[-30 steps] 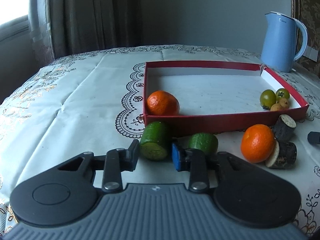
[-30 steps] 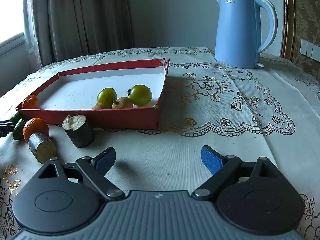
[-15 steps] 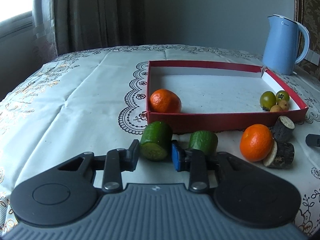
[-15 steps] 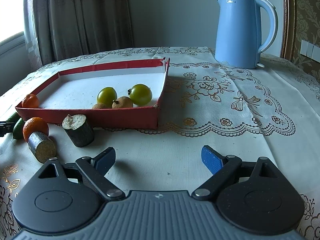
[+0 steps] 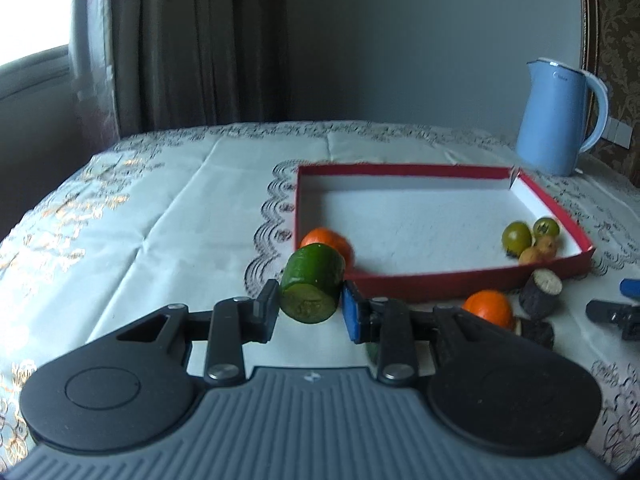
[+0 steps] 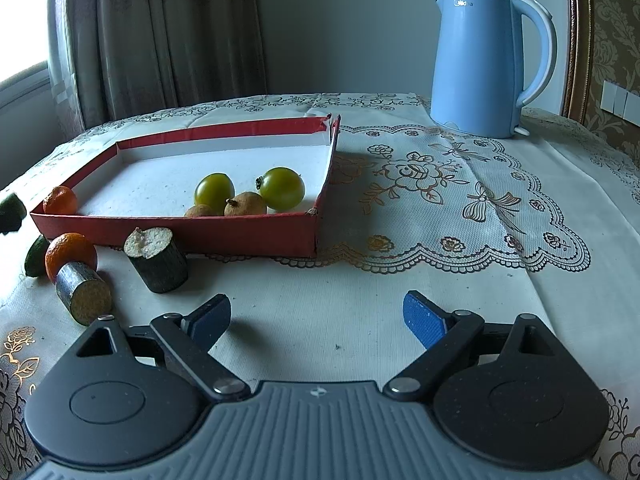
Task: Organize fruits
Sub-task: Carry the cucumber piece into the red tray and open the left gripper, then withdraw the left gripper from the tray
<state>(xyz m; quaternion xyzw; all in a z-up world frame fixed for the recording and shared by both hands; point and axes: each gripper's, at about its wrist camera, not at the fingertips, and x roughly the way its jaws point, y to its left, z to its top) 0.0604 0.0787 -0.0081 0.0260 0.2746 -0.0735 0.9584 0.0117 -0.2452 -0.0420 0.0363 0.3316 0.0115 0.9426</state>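
Note:
My left gripper (image 5: 310, 308) is shut on a green cucumber piece (image 5: 314, 284) and holds it clear of the tablecloth, just before the near left corner of the red tray (image 5: 440, 280). An orange (image 5: 336, 240) lies in that corner. Two green tomatoes (image 6: 282, 188) and small brown fruits (image 6: 245, 204) sit in the tray's right corner. Outside the tray lie a second orange (image 6: 70, 252), two dark cut cylinders (image 6: 158, 260) and another cucumber piece (image 6: 36, 256). My right gripper (image 6: 316, 320) stands open over bare cloth, with nothing between its fingers.
A blue electric kettle (image 6: 488, 64) stands at the back right of the table. A lace-patterned tablecloth (image 6: 440, 200) covers the table. Curtains and a window are behind on the left. The right gripper's fingers (image 5: 616, 312) show at the right edge of the left wrist view.
My left gripper has risen with the cucumber piece, which has left the cloth. The other cucumber piece stayed on the table. The right gripper has not moved.

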